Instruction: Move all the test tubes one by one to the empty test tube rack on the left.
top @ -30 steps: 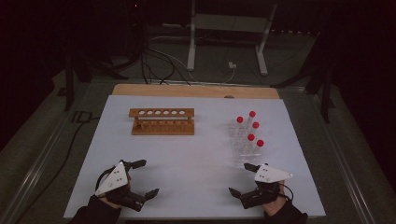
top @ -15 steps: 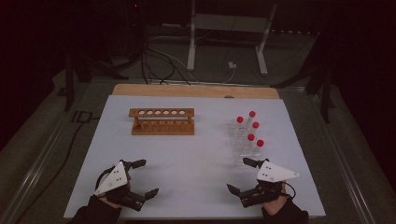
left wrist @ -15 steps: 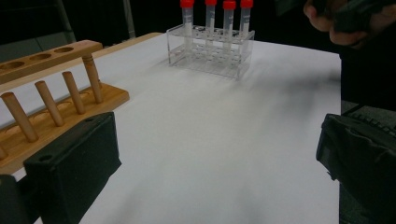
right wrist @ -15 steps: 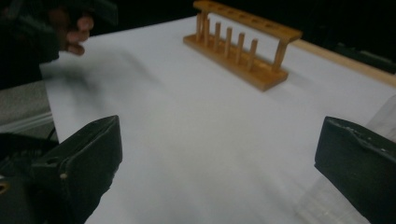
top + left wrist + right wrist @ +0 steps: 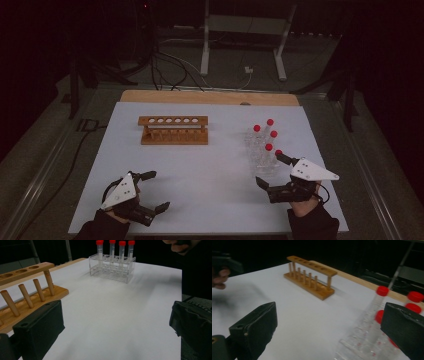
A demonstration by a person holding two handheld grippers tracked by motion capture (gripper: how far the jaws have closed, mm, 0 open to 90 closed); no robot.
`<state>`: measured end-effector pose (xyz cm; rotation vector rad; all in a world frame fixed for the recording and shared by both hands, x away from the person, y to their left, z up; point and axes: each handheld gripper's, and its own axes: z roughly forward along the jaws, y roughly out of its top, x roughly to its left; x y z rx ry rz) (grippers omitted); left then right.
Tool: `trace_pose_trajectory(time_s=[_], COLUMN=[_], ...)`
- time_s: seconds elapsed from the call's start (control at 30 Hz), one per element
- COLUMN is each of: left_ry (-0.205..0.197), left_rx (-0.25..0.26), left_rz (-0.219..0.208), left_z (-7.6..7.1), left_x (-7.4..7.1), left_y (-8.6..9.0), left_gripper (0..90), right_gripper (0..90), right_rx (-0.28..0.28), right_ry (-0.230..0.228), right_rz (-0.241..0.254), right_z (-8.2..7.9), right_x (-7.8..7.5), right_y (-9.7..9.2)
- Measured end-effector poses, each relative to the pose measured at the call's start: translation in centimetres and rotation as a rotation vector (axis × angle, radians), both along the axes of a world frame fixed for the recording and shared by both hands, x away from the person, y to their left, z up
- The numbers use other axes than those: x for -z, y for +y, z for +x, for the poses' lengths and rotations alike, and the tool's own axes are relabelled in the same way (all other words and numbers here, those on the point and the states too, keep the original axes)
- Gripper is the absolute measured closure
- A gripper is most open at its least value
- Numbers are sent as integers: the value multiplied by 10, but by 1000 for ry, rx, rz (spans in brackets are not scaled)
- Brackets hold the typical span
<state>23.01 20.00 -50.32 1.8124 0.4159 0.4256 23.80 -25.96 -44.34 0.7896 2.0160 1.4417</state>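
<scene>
Nearest the person, at about seven o'clock on the white table top [image 5: 210, 170], the left gripper [image 5: 151, 190] sits low in the person's left hand [image 5: 116, 205], its grey three-cornered plate on top and its two black jaws spread wide with nothing between them. In the left gripper view those jaws stand far apart over bare white surface, the wooden rack just beyond the left one.

At about five o'clock the right gripper [image 5: 268, 171], held in the person's right hand [image 5: 300, 202], also has its jaws wide apart and clamped on nothing. Its upper jaw tip lies right against the near end of the clear plastic tube rack [image 5: 261, 150], beside the closest red-capped test tube [image 5: 278, 153]; whether it touches, I cannot tell. In the right gripper view the clear rack [image 5: 364, 340] and its red caps sit just ahead of the right-hand jaw, partly behind it.

The clear rack stands at about three o'clock, holding five upright transparent tubes with red caps. Farther off, at about eleven o'clock and well apart from both grippers, is the brown wooden test-tube rack [image 5: 173, 130], with a row of six round holes, all unfilled. Beyond the far edge lie cables and metal stand legs on a dark floor.
</scene>
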Motion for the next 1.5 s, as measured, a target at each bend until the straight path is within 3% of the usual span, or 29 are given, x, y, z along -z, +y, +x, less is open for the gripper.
trace_pose_trajectory(time_s=[0.27,0.57,0.6,0.73,0.77,0.83,1.0,1.17,1.33,1.5], left_ry=[0,1,1,0,1,2,1,2,2,2], left_rx=[2,3,3,3,3,4,4,9,12,11], left_rz=[-2,-4,-3,-7,-6,-5,-5,0,2,3], left_z=[0,0,0,0,0,0,0,0,-1,-1], left_x=[0,0,0,-1,0,0,0,0,0,0], left_y=[0,0,0,1,1,0,0,0,-1,-1], left_gripper=[2,2,1,1,1,1,1,2,1,1], right_gripper=[8,9,62,85,155,155,228,389,474,561], right_rx=[153,260,278,325,353,375,397,417,419,408], right_ry=[47,105,136,164,180,199,252,284,307,299], right_rz=[13,17,0,-20,-31,-47,-76,-108,-116,-120], right_z=[17,28,30,34,35,37,40,44,47,48], right_x=[3,10,13,16,17,18,20,22,25,26], right_y=[-14,-27,-27,-26,-26,-25,-24,-21,-19,-17])
